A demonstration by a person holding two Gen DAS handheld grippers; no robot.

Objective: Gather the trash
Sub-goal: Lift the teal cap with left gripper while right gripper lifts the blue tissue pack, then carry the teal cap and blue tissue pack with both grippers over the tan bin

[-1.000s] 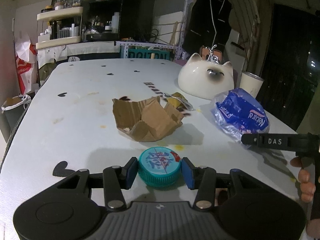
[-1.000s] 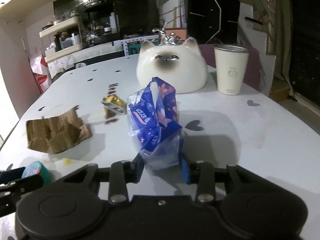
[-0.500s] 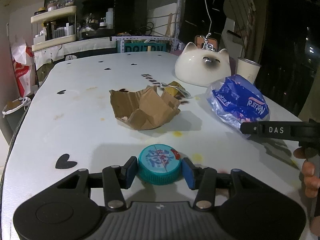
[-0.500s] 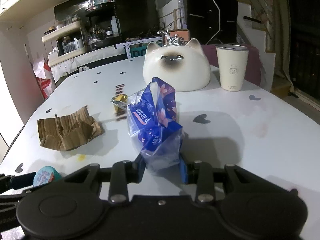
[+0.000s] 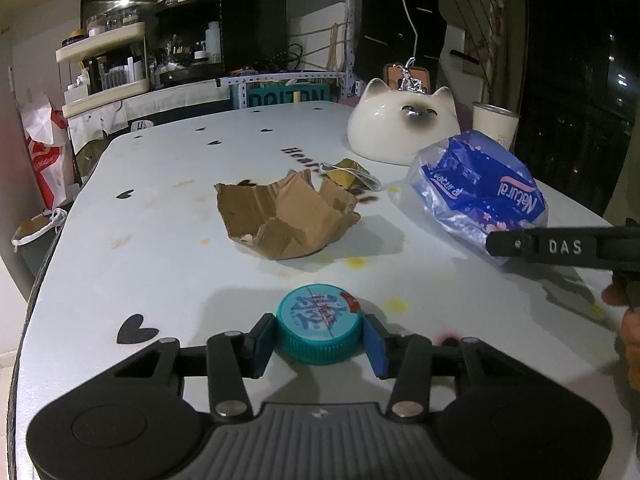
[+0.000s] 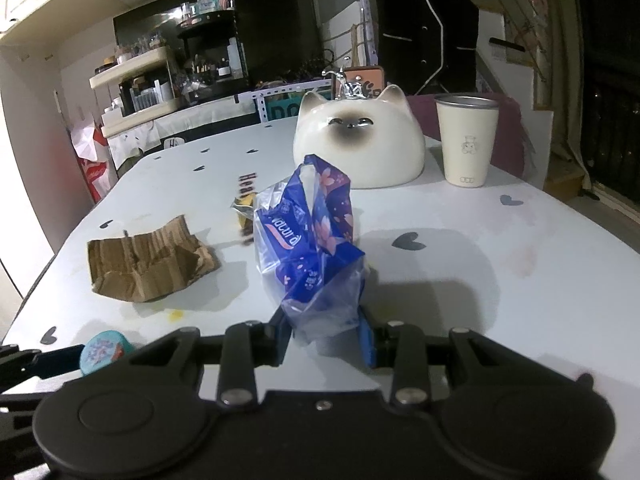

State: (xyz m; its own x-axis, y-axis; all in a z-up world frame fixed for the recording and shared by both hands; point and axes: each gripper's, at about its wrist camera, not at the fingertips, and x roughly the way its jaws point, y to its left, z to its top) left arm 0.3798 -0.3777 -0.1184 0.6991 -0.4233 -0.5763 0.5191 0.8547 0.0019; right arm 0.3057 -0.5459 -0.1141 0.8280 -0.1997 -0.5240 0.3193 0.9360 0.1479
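While the left gripper (image 5: pixel 319 343) sits low over the white surface (image 5: pixel 140 248), its two blue pads press on either side of a teal bottle cap (image 5: pixel 320 323), having just closed in a little on it; the cap appears to rest on the surface with its printed top facing up. Beyond it lies a crumpled piece of brown cardboard (image 5: pixel 286 216), folded up at its edges, and just behind that a small gold wrapper (image 5: pixel 346 172) (partly hidden by the cardboard). The right gripper (image 6: pixel 323 338) is clamped on the lower end of a blue plastic bag (image 6: pixel 310 236), which stands up from the jaws in a bunched, crinkled shape with pink flower print on it. From the left wrist view the same bag sits to the right of the cardboard, with the right gripper's black finger across its near edge and part of a hand (image 5: pixel 630 332) at the frame's right border. Farther back on the surface stand a white cat-shaped ceramic dome (image 6: pixel 358 148) and, just beside it on the right, a cream cup (image 6: pixel 467 142) with a metal rim. Black heart marks dot the surface.
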